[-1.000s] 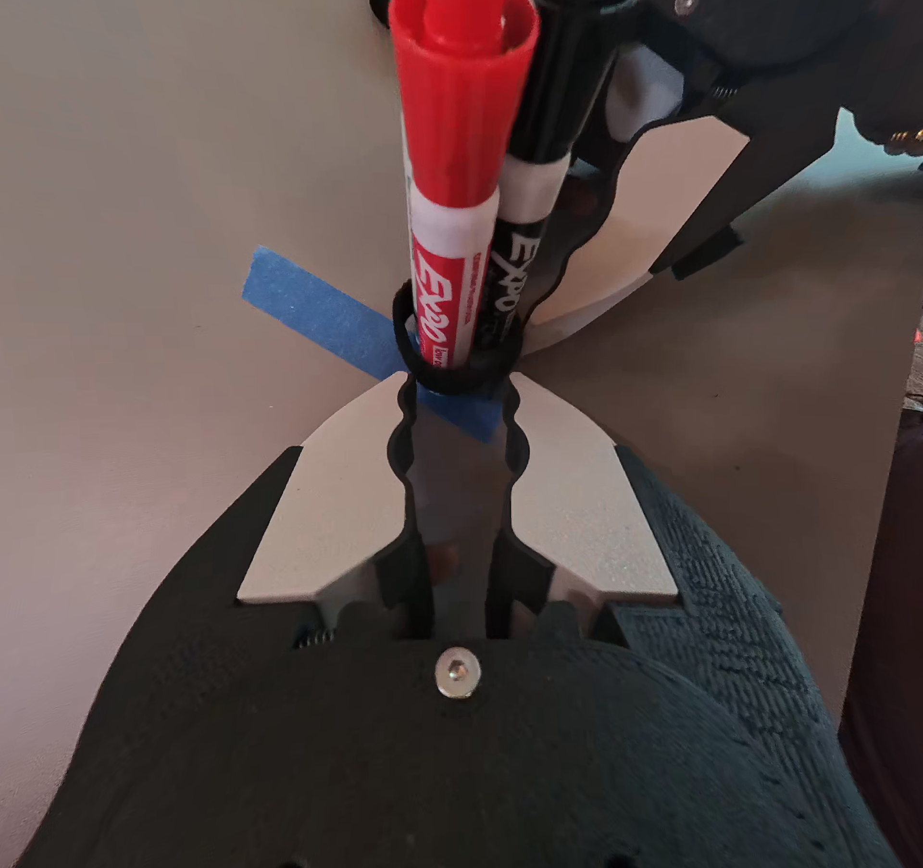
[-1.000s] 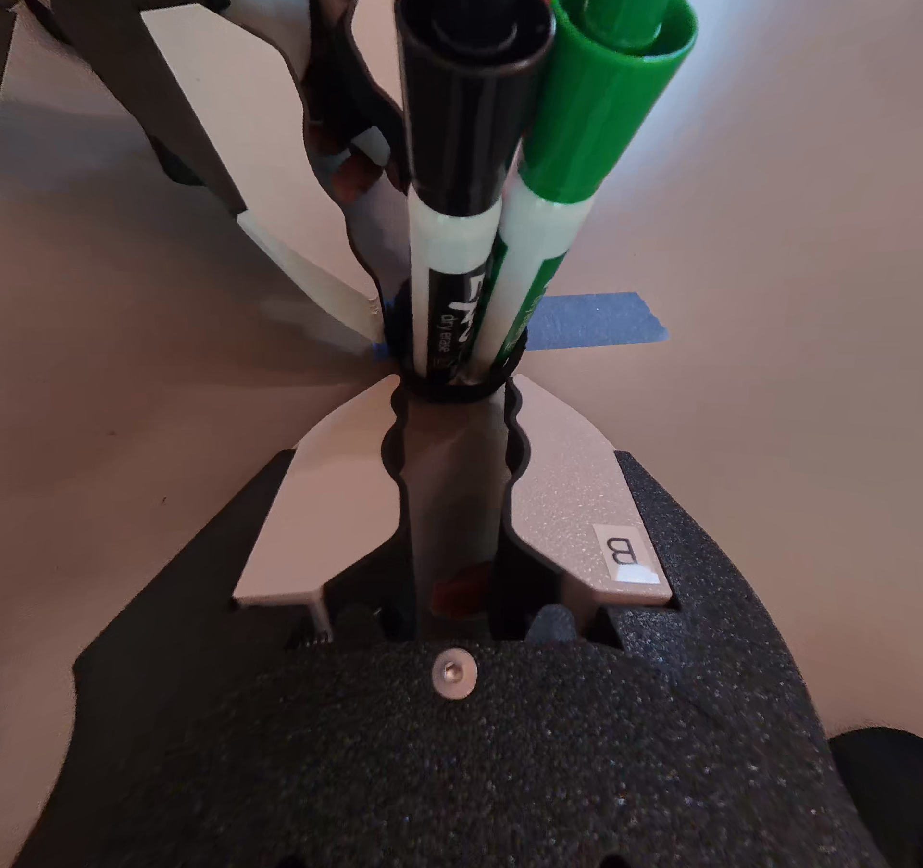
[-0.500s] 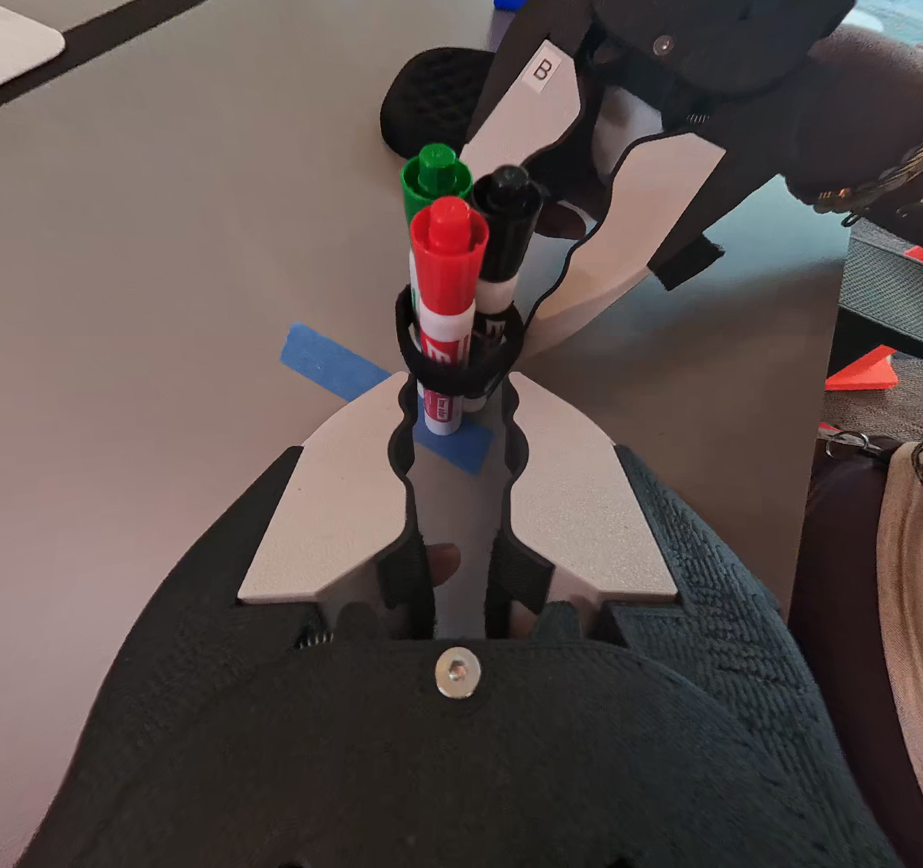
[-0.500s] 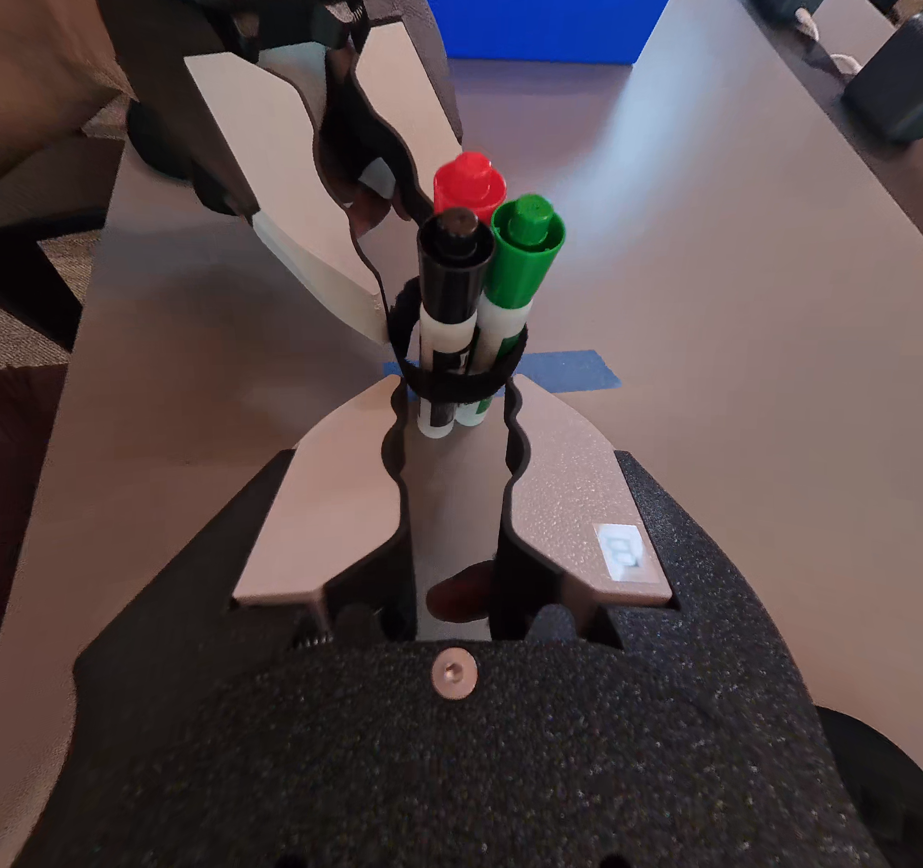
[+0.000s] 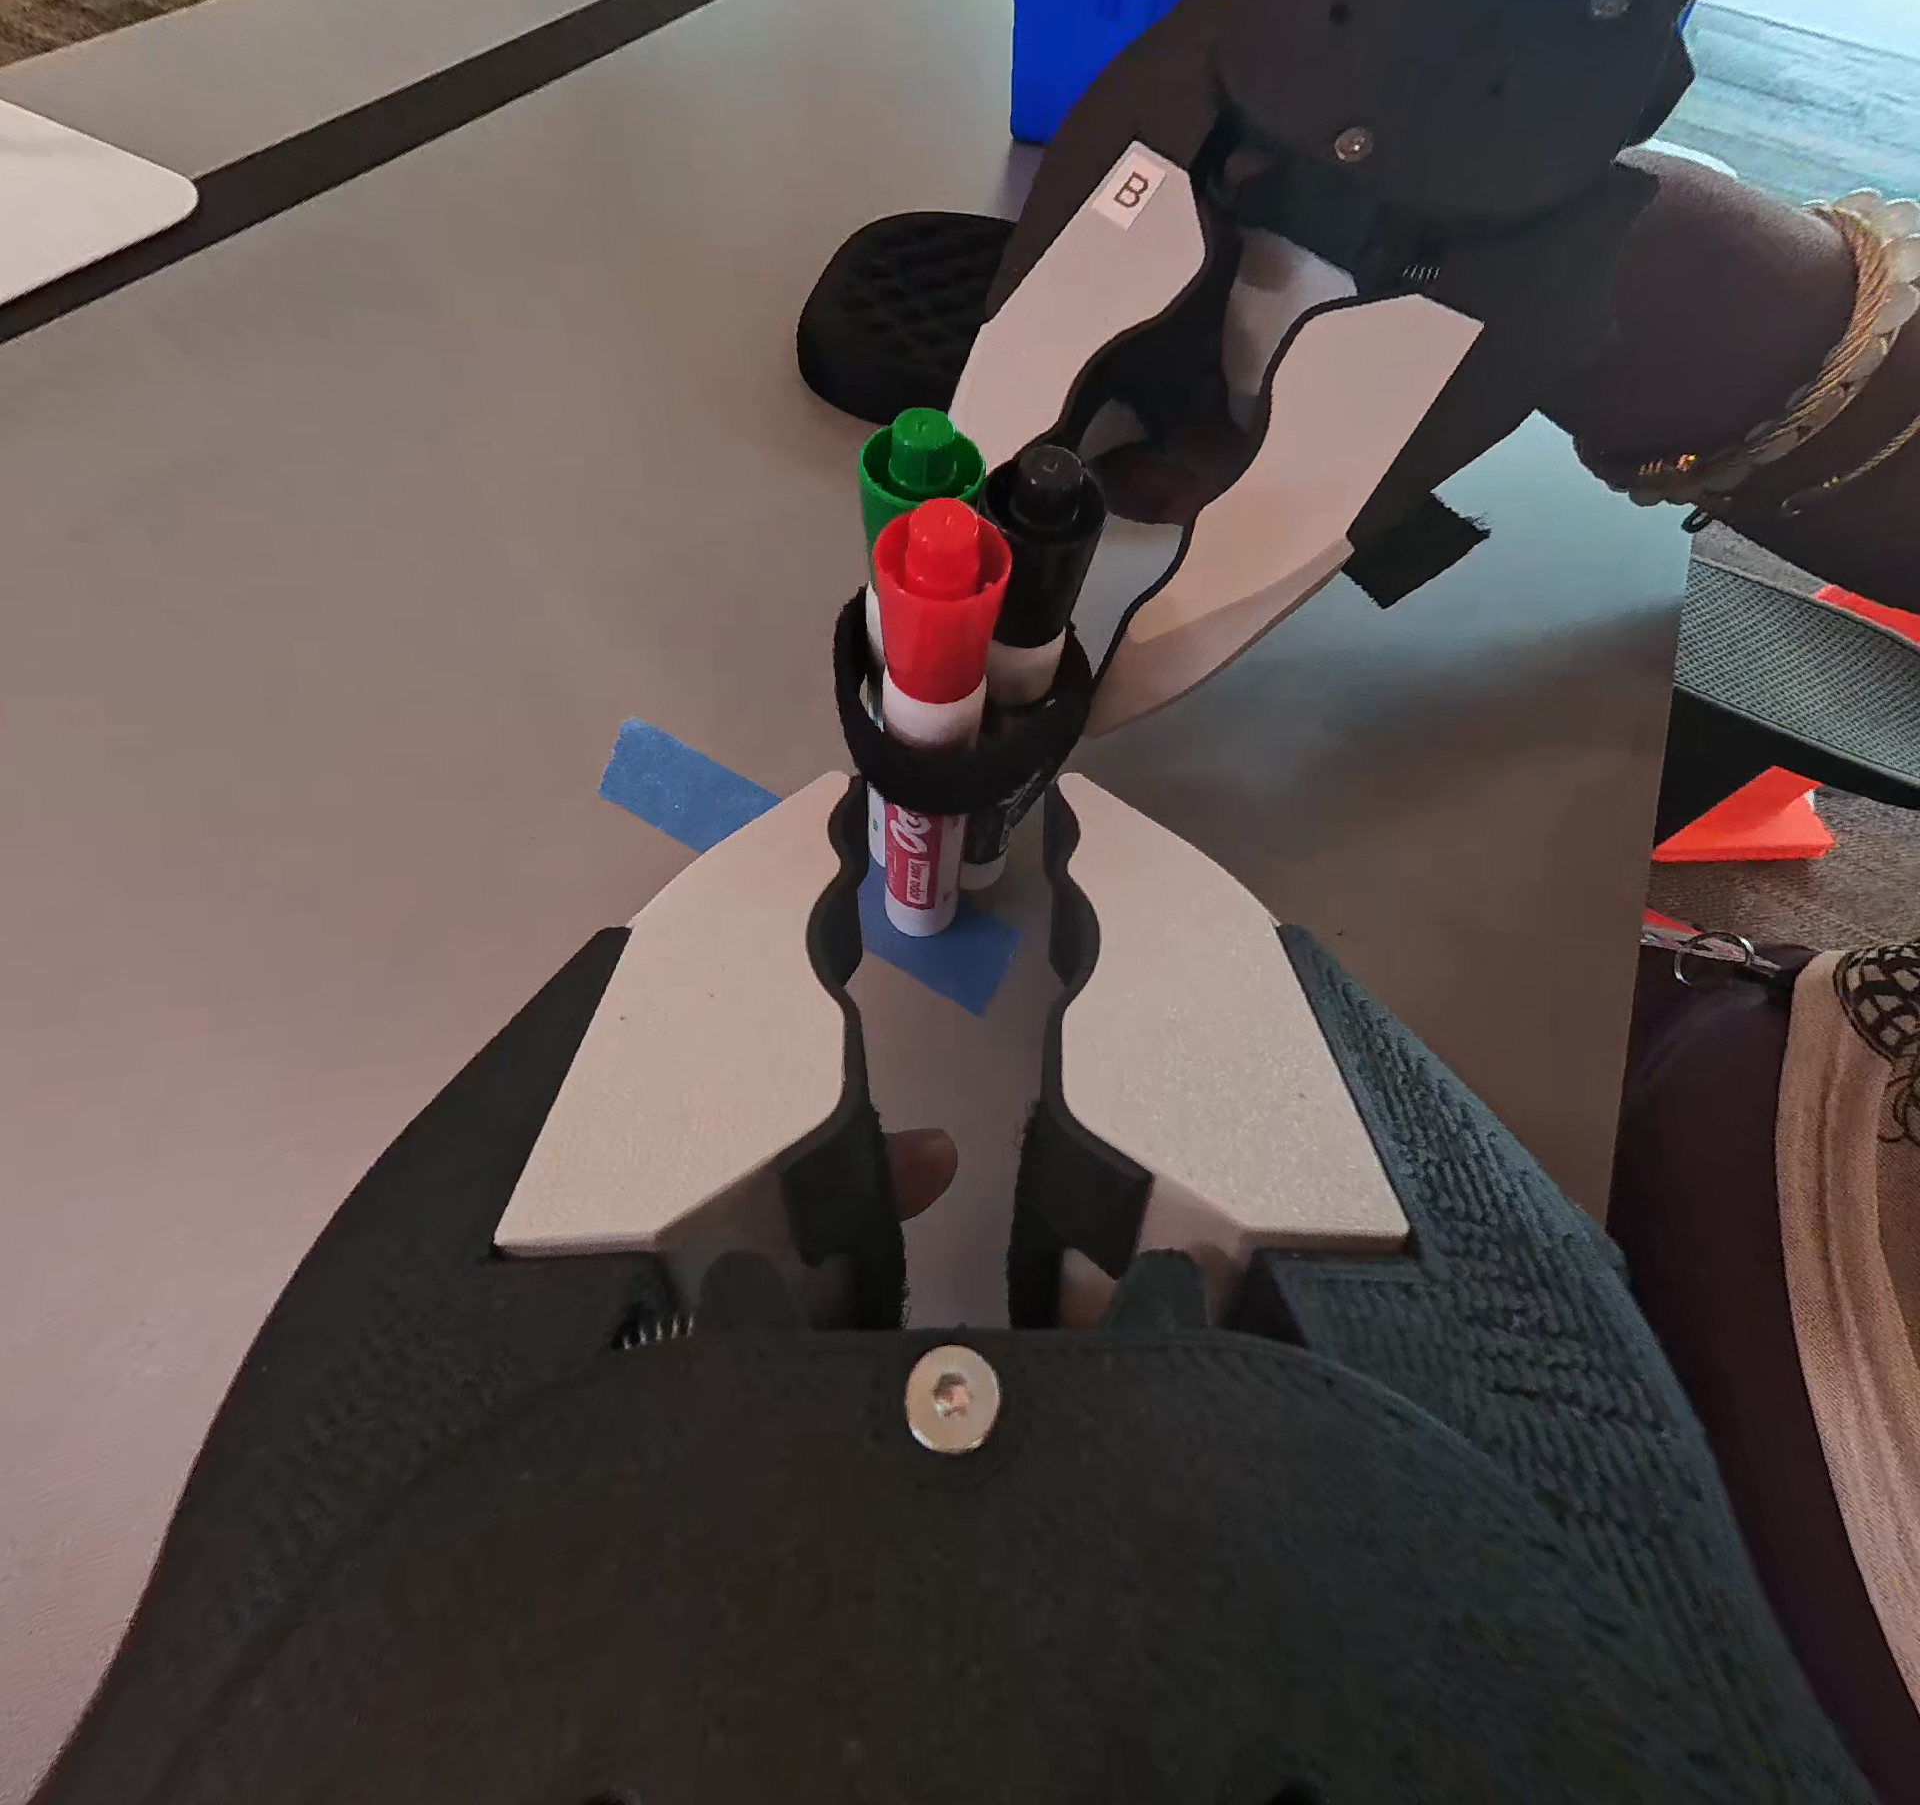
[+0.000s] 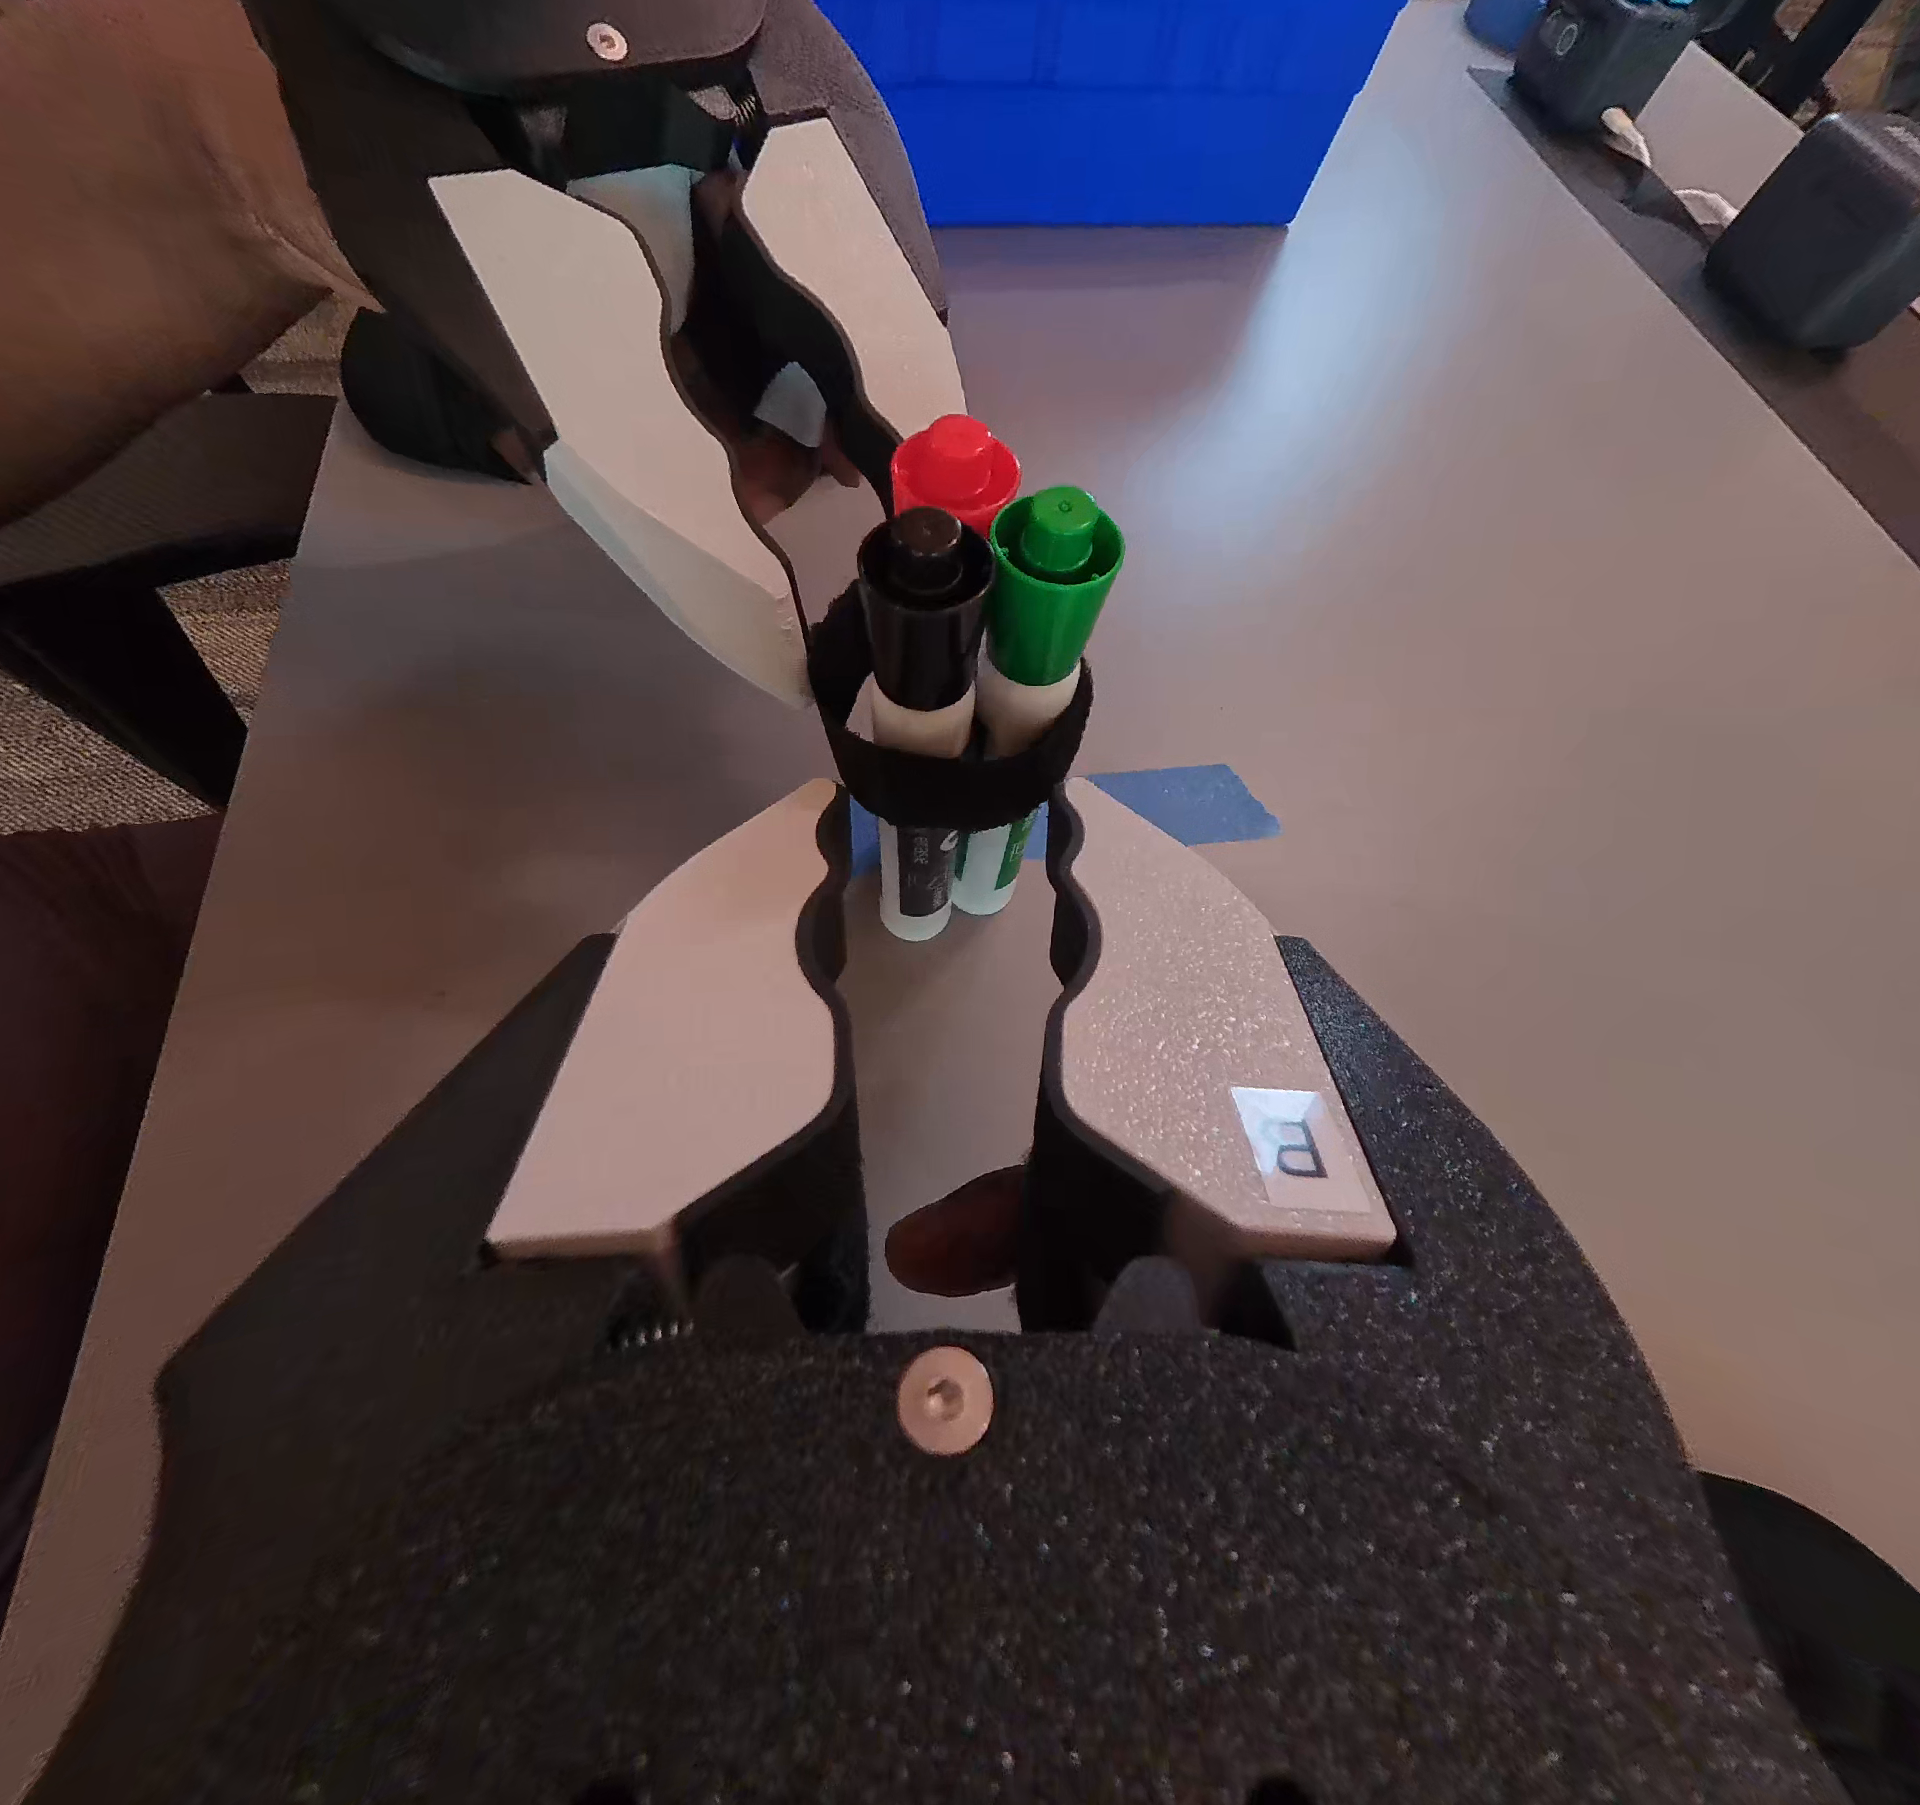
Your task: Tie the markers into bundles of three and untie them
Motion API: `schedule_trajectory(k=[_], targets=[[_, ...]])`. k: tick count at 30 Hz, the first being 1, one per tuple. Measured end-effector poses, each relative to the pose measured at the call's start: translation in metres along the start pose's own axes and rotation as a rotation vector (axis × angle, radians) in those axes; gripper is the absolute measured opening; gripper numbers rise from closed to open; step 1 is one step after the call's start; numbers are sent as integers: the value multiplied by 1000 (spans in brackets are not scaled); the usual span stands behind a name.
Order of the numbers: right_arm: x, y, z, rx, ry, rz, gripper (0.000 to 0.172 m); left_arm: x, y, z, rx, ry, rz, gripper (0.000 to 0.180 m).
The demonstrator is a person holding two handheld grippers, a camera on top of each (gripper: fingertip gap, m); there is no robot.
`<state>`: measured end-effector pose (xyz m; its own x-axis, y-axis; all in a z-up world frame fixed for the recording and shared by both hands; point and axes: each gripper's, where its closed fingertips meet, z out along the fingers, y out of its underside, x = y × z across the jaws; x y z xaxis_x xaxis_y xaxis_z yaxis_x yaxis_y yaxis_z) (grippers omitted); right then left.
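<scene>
Your worktop point(image 5: 364, 425) is a wide grey surface, with a blue bin point(image 6: 1091, 62) at its far side and a strip of blue tape point(image 5: 675, 784) under the work. Your left tool point(image 5: 948, 805) and your right tool point(image 6: 948, 799) meet from opposite sides at one upright bundle of three markers: red marker point(image 5: 940, 602), black marker point(image 5: 1039, 550) and green marker point(image 5: 914, 477), caps up. A black strap point(image 5: 961, 763) loops loosely round them about mid-barrel. Each tool's tips lie against the strap's outer sides, so both are clamped on the strap and not on the barrels. The bundle stands just beyond each tool's tips, with the markers' lower ends showing between the fingers, over the tape.
</scene>
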<state>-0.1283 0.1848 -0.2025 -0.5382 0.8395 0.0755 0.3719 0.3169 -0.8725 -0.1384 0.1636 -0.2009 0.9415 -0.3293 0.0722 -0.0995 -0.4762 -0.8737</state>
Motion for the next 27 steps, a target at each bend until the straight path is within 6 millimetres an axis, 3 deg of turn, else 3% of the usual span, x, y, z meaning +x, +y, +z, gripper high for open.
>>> schedule_trajectory(k=[9,19,23,27], targets=[[-2,12,5,-34,-2,0,37,-1,13,6,-42,-1,8,33],[-5,28,-3,-85,-23,42,49,0,49,1,-186,-78,86,37],[-6,21,-15,-48,58,28,5,7,49,-1,-169,-99,120,23],[-25,12,-9,1,111,-36,0,18,45,10,-133,-88,131,18]])
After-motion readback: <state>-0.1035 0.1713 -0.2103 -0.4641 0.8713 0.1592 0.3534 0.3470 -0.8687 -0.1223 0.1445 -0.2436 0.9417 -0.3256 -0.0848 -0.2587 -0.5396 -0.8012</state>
